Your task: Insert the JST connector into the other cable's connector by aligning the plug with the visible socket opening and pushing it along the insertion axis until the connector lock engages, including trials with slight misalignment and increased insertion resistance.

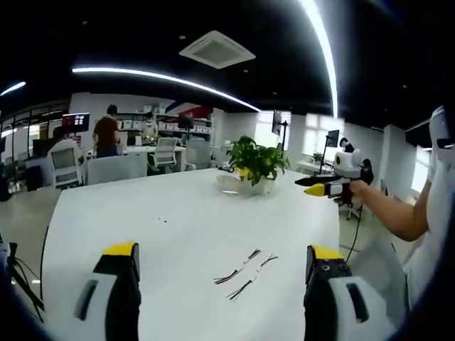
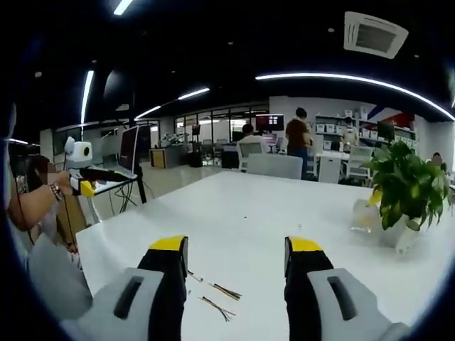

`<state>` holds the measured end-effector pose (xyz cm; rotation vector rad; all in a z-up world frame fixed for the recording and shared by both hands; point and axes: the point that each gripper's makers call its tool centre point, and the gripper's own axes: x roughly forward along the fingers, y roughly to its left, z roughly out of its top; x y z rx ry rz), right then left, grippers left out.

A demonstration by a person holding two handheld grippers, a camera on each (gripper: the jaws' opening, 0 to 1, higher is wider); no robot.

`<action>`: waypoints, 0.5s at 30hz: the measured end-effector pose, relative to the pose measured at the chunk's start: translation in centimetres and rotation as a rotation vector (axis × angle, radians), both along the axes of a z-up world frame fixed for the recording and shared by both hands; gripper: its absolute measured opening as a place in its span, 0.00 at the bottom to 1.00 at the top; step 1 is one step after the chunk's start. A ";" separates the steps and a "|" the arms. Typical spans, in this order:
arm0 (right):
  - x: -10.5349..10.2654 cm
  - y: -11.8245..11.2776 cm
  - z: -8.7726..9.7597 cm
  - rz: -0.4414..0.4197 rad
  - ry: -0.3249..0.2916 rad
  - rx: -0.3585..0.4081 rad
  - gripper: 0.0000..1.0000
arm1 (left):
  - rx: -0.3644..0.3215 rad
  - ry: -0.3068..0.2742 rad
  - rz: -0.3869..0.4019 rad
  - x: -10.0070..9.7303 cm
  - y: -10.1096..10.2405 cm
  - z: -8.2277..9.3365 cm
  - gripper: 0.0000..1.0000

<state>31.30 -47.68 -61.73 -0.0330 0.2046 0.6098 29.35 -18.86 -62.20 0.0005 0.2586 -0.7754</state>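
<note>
Left gripper view: left gripper, yellow-tipped jaws spread wide, nothing held, hovering above a white table. Between the jaws on the tabletop lie the JST cables: short thin dark leads, loose and roughly parallel, with small connectors at the ends too small to make out. Potted plant at the far table edge. The right gripper is held aloft at the right, its jaws together or nearly so.

Right gripper view: right gripper, jaws wide apart, empty; cables lie on the table between them, nearer the left jaw.
</note>
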 end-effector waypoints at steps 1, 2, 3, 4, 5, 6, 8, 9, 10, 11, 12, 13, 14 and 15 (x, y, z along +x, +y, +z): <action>0.4 0.2 0.5 0.006 -0.013 0.006 0.53 | 0.000 -0.008 -0.007 0.2 -0.1 0.2 0.96; 0.6 0.2 0.8 0.008 -0.020 0.010 0.53 | -0.004 -0.012 -0.009 0.5 -0.2 0.5 0.95; 1.0 0.3 1.2 0.010 -0.028 0.016 0.53 | -0.011 -0.018 -0.009 0.9 -0.4 0.8 0.95; 1.2 0.4 1.5 0.013 -0.034 0.019 0.53 | -0.023 -0.026 -0.010 1.2 -0.5 1.2 0.95; 1.7 0.3 1.8 0.019 -0.044 0.023 0.53 | -0.046 -0.037 -0.016 1.6 -0.7 1.7 0.95; 1.9 0.4 2.0 0.024 -0.051 0.024 0.53 | -0.062 -0.038 -0.027 1.7 -0.9 2.0 0.95; 2.2 0.7 2.5 0.033 -0.062 0.024 0.53 | -0.075 -0.044 -0.052 1.9 -1.3 2.5 0.95; 2.4 0.8 2.7 0.037 -0.067 0.024 0.53 | -0.079 -0.055 -0.052 2.2 -1.4 2.8 0.95; 2.6 1.0 3.1 0.043 -0.075 0.024 0.52 | -0.085 -0.061 -0.049 2.5 -1.4 3.0 0.95; 2.8 1.1 3.2 0.044 -0.079 0.025 0.52 | -0.088 -0.064 -0.046 2.7 -1.4 3.2 0.95; 3.2 1.2 3.6 0.045 -0.091 0.029 0.52 | -0.098 -0.071 -0.050 3.1 -1.5 3.6 0.95; 3.4 1.2 3.7 0.049 -0.097 0.030 0.52 | -0.104 -0.074 -0.055 3.3 -1.7 3.8 0.95; 3.6 1.4 4.0 0.057 -0.105 0.033 0.52 | -0.109 -0.079 -0.059 3.5 -1.8 4.0 0.95; 3.9 1.5 4.2 0.067 -0.111 0.035 0.52 | -0.114 -0.085 -0.061 3.7 -1.8 4.2 0.95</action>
